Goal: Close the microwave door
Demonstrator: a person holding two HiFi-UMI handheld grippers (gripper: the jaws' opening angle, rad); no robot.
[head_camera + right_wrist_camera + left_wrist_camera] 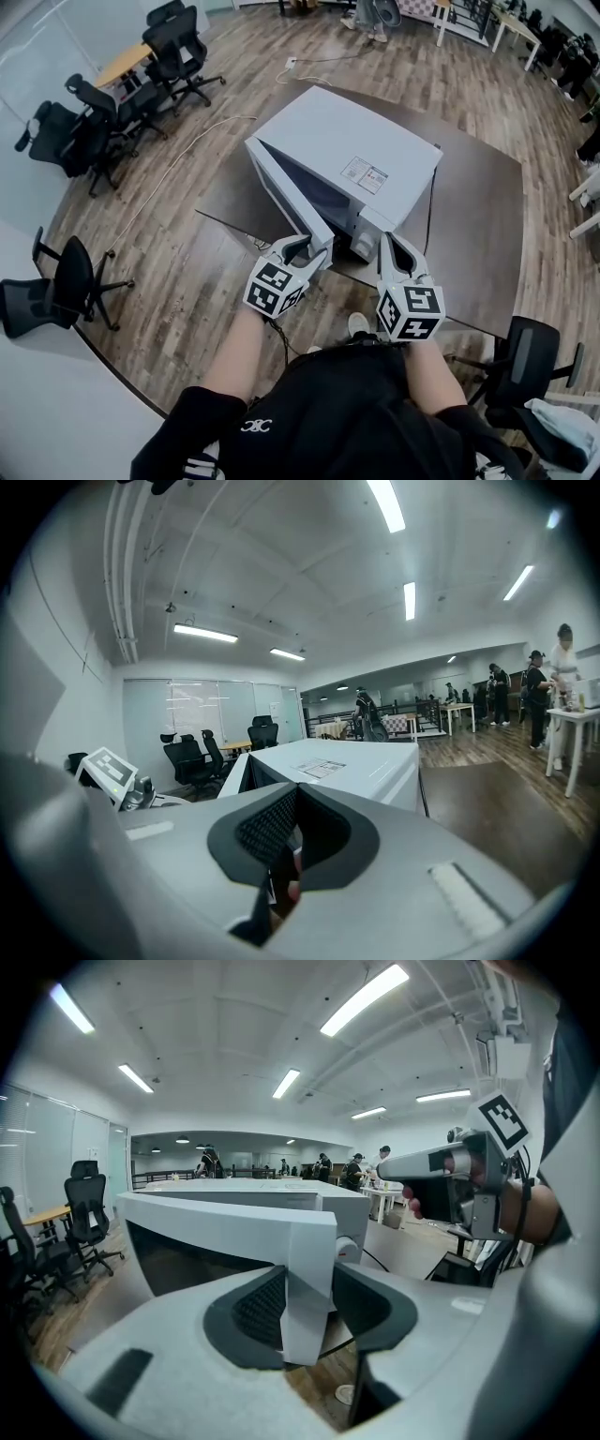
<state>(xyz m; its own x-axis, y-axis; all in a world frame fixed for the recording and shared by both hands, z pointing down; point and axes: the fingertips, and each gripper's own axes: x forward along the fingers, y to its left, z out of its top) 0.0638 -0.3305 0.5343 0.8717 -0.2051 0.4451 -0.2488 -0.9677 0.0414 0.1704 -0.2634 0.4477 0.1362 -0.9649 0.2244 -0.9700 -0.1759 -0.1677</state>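
The left tool (pixel 309 248) clamps the free edge of the door (pixel 284 195), which stands ajar from the microwave (pixel 342 131) on the tabletop (pixel 478 216). The right tool (pixel 388 241), jaws together and empty, hovers by the microwave's front corner.

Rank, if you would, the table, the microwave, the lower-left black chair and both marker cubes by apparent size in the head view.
1. table, by its outline
2. microwave
3. black chair
4. left marker cube and right marker cube: alike, so tied; nearness to the camera enlarges both.
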